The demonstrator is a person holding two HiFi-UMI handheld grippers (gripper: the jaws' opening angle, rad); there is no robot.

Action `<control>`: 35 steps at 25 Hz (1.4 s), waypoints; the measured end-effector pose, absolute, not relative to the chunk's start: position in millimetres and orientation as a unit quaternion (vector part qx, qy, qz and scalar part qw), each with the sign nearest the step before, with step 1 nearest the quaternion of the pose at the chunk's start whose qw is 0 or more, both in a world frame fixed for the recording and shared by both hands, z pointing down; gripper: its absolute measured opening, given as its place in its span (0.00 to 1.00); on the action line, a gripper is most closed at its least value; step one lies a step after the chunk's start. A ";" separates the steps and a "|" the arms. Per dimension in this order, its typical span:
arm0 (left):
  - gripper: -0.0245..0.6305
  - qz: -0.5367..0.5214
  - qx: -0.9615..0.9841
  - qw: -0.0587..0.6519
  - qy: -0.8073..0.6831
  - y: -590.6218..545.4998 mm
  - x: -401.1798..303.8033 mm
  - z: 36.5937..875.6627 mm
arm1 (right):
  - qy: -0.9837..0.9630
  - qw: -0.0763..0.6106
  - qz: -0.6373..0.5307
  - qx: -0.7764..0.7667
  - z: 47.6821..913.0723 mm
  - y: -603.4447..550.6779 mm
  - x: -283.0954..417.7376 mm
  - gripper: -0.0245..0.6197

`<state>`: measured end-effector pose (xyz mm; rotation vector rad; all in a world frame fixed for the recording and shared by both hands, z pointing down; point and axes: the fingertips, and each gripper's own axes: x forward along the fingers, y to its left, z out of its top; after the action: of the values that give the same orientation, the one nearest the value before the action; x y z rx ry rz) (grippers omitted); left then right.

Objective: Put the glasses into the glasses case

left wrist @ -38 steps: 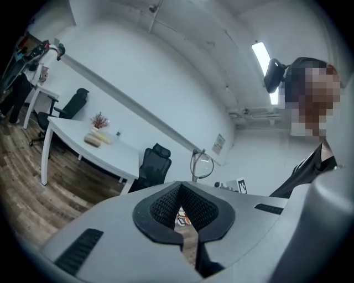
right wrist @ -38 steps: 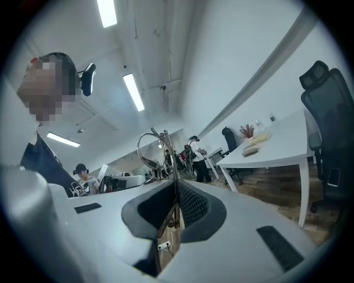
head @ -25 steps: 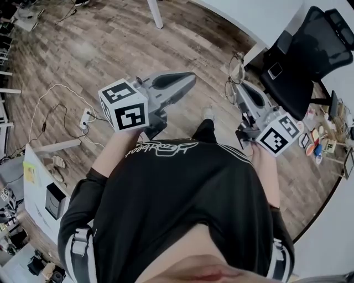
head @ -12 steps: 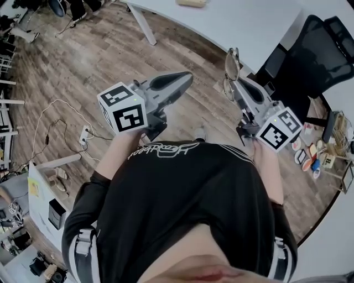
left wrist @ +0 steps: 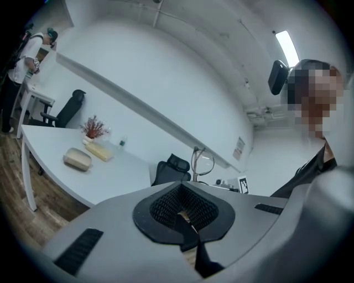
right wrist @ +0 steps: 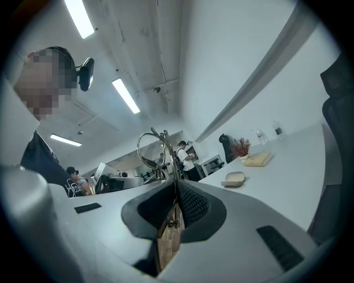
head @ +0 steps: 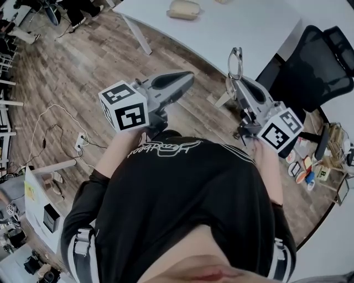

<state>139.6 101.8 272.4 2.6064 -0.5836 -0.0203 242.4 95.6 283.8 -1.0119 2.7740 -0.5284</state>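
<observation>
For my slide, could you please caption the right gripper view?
Right gripper shut on the glasses, white table and beige case ahead.

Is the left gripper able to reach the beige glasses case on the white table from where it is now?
Probably not from here. The left gripper hangs over the wooden floor, short of the table, and the glasses case lies well beyond its near edge. Nothing blocks the way.

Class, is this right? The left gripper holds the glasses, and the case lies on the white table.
No. The right gripper holds the glasses, as the right gripper view shows. The left gripper is shut on nothing. The case does lie on the white table.
</observation>
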 end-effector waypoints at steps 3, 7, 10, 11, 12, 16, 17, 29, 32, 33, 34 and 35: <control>0.05 -0.008 0.946 0.237 -0.222 90.3 138.5 273.6 | 0.924 0.072 -0.176 -0.332 285.5 84.4 243.8 0.07; 0.05 -0.015 0.944 0.239 -0.229 72.3 133.1 275.0 | 0.925 0.070 -0.175 -0.331 288.5 67.7 241.7 0.07; 0.05 -0.019 0.945 0.238 -0.225 55.7 131.6 278.3 | 0.925 0.066 -0.174 -0.332 290.9 51.4 240.4 0.07; 0.05 -0.019 0.946 0.237 -0.223 49.4 131.3 280.0 | 0.924 0.065 -0.174 -0.334 291.6 45.1 239.7 0.07; 0.05 -0.018 0.946 0.237 -0.220 42.6 130.5 281.5 | 0.924 0.065 -0.174 -0.335 292.1 38.4 238.6 0.07; 0.05 -0.014 0.946 0.242 -0.214 8.4 124.4 284.2 | 0.921 0.063 -0.176 -0.343 293.2 6.4 232.1 0.07; 0.05 -0.012 0.946 0.243 -0.212 -1.4 123.1 284.3 | 0.919 0.062 -0.177 -0.345 293.6 -3.0 230.4 0.07; 0.05 -0.003 0.951 0.251 -0.180 -132.9 82.2 274.0 | 0.906 0.048 -0.191 -0.376 286.0 -125.1 182.8 0.07; 0.05 -0.001 0.951 0.257 -0.174 -166.7 67.4 275.2 | 0.902 0.043 -0.195 -0.383 286.7 -157.7 168.5 0.07; 0.05 0.001 0.951 0.258 -0.172 -178.0 63.5 276.6 | 0.901 0.042 -0.196 -0.385 287.4 -168.9 164.6 0.07; 0.05 0.003 0.951 0.259 -0.171 -189.6 59.6 278.2 | 0.900 0.041 -0.196 -0.386 287.9 -180.4 160.8 0.07; 0.05 0.005 0.951 0.259 -0.170 -201.8 55.3 279.6 | 0.900 0.040 -0.195 -0.388 288.1 -192.5 156.9 0.07</control>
<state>55.3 -201.8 279.6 2.5758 -0.4618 0.0134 156.9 -192.5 288.1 -1.1893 2.7560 -0.5988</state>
